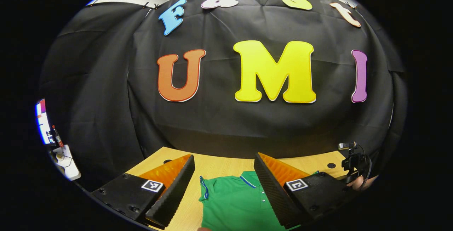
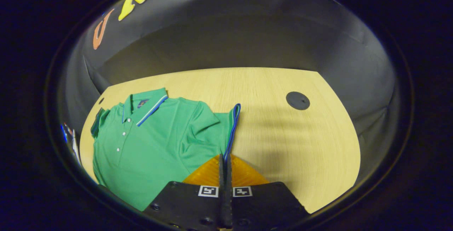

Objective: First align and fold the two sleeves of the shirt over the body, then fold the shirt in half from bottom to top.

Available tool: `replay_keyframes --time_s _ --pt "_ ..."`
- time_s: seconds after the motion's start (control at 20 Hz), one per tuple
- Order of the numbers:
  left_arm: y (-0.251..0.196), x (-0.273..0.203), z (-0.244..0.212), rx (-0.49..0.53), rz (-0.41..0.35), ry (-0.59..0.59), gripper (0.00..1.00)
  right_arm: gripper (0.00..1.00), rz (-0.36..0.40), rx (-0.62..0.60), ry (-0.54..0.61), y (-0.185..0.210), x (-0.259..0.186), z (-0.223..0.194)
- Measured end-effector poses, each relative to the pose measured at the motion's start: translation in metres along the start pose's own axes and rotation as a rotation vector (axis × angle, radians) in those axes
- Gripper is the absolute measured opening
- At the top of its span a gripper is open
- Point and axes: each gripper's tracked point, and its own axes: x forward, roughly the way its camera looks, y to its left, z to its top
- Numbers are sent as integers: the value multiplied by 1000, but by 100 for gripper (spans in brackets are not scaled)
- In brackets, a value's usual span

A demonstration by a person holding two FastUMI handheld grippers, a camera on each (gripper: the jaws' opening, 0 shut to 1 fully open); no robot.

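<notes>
A green polo shirt (image 2: pixel 155 142) with a blue-and-white trimmed collar (image 2: pixel 150 108) lies face up on the light wooden table (image 2: pixel 283 142). Its right-hand sleeve (image 2: pixel 219 124) is spread outward, with a blue-edged cuff (image 2: pixel 233 121). My right gripper (image 2: pixel 224 157) is shut on the near corner of that cuff. In the left gripper view, my left gripper (image 1: pixel 224 156) hangs open above the shirt (image 1: pixel 237 202), with the collar (image 1: pixel 247 180) and a blue-trimmed sleeve (image 1: pixel 203 188) showing between its fingers. It holds nothing.
Round black cable holes sit in the tabletop (image 2: pixel 298 100) (image 1: pixel 331 165). A hand with the other gripper's mount (image 1: pixel 354 163) shows at the table's right edge. A white device (image 1: pixel 67 165) and a lit screen (image 1: pixel 42 121) stand off the table's left. The black cloth wall backs the table.
</notes>
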Motion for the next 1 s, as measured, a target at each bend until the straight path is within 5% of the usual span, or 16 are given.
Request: replay_keyframes --time_s 0.2,0.35,0.5,0.7,0.8,1.0 --pt "7 -1 -3 -11 10 2 100 0 51 55 -55 16 -20 17" --pt "9 -3 -3 -25 7 5 100 0 -102 -5 5 -20 -15 4" --pt "12 -6 -2 -16 8 -1 100 60 -81 0 64 -15 -8 -15" --pt "15 -4 -8 -27 14 7 100 60 -70 -96 122 -5 -5 -18" --pt "13 -3 -8 -35 15 7 100 22 -65 -80 132 2 2 -21" --pt "14 -6 -6 -41 12 1 100 0 -65 -83 126 3 0 -15"
